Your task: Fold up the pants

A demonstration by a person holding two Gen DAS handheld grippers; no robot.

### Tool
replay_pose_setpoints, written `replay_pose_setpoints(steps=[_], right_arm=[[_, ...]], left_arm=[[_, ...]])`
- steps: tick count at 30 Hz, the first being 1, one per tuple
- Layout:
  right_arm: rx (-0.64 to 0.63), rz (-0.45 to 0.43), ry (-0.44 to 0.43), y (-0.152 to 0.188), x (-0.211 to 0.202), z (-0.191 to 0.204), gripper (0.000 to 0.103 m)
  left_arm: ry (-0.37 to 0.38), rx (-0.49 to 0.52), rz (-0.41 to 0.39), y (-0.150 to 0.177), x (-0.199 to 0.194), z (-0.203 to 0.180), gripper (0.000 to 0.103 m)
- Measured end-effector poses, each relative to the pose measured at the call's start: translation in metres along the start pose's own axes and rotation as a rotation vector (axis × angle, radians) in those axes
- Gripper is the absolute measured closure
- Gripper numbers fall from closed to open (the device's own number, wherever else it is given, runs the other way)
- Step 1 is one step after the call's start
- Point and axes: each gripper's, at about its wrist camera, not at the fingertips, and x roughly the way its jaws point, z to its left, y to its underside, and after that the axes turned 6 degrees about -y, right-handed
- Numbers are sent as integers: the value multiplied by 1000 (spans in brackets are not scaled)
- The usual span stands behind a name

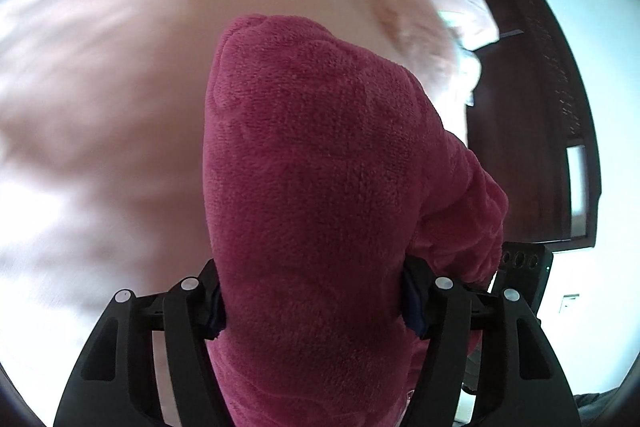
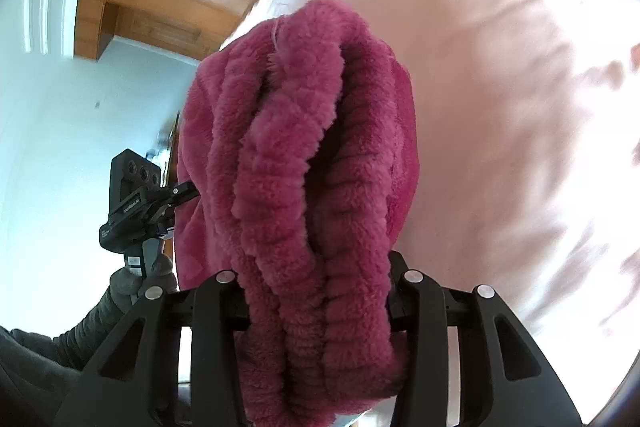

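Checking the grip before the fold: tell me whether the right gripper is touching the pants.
Touching. The right wrist view shows the right gripper with both pads pressed into the bunched pants.

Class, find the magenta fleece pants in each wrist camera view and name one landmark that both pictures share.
Left wrist view: the magenta fleece pants fill the centre, clamped by the left hand-held gripper.
Right wrist view: they bunch at the centre, their ribbed edge clamped by the right hand-held gripper.
Shared landmark: the pale pink bedsheet behind the pants.
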Motion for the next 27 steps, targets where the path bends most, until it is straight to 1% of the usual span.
replay_pose_setpoints(steps=[2,4,6,9,11,12,14,19,20,22,23,24,26,27], right_arm=[[6,-54,32,-16,-22,-19,61],[18,-86,52,-27,-36,-34,61],[34,-116,75,-43,-54,-56,61],[77,-140,91,-55,-69,-90,61],[112,-145,105,-61,-66,-114,61],[120,-144,114,-65,-57,-113,61],[137,-142,125,-69,-56,-130,61],[171,-116,134,-74,-42,-158,61],[175,-113,133,-73,-41,-162,60],[183,-113,132,-73,-36,-165,57],[186,-115,139,-78,-32,-153,55],[190,-115,144,-89,-24,-146,54],[194,-113,173,-87,-15,-126,48],[190,-113,187,-101,-11,-114,48]], left_arm=[[18,39,2,-22,21,-31,38],[26,82,10,-43,45,-62,38],[25,113,17,-59,67,-85,38],[4,154,34,-84,102,-116,38],[-20,173,48,-97,123,-130,38],[-31,178,55,-99,131,-132,38],[-59,189,70,-102,145,-131,38],[-115,170,91,-111,178,-124,38],[-129,168,91,-111,182,-121,37],[-157,172,94,-113,189,-119,32],[-165,175,95,-112,192,-119,30],[-177,177,95,-113,193,-121,26],[-210,195,91,-115,194,-127,23],[-234,211,92,-115,193,-131,21]])
